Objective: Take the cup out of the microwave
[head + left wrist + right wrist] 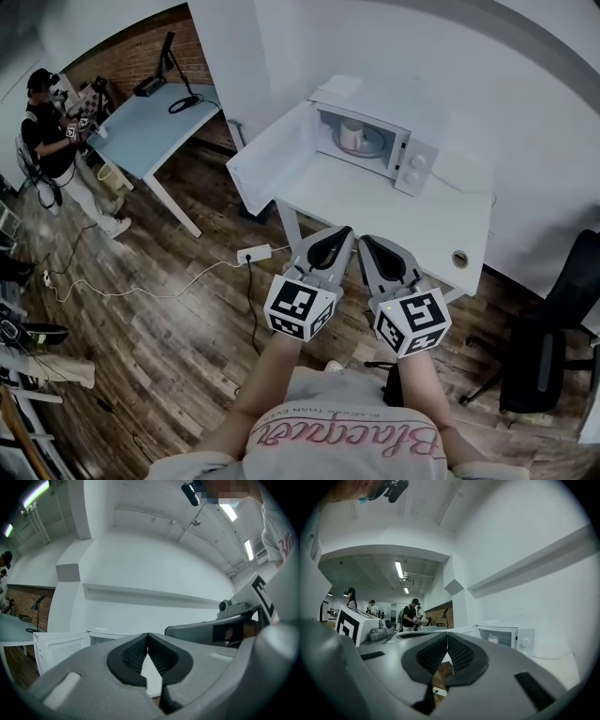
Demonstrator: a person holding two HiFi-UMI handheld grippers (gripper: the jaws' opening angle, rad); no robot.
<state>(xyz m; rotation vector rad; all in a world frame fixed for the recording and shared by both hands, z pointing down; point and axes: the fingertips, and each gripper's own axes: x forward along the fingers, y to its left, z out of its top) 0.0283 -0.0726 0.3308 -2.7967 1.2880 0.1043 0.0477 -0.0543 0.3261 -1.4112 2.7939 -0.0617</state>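
Observation:
A white microwave (375,141) stands on a white table (394,211) with its door (272,159) swung open to the left. A pale cup (352,136) sits inside on the turntable. The right gripper view shows the microwave (502,637) and the cup (492,639) small in the distance. My left gripper (344,232) and right gripper (367,240) hover side by side at the table's near edge, pointing level toward the microwave. Both are well short of the microwave. The left gripper (148,636) and the right gripper (447,635) both have their jaws touching with nothing between them.
A blue table (155,127) with a lamp stands at the back left, with a person (47,122) beside it. A power strip (253,253) and cables lie on the wooden floor. A black chair (553,337) is at the right. A small round fitting (459,258) sits on the table's near corner.

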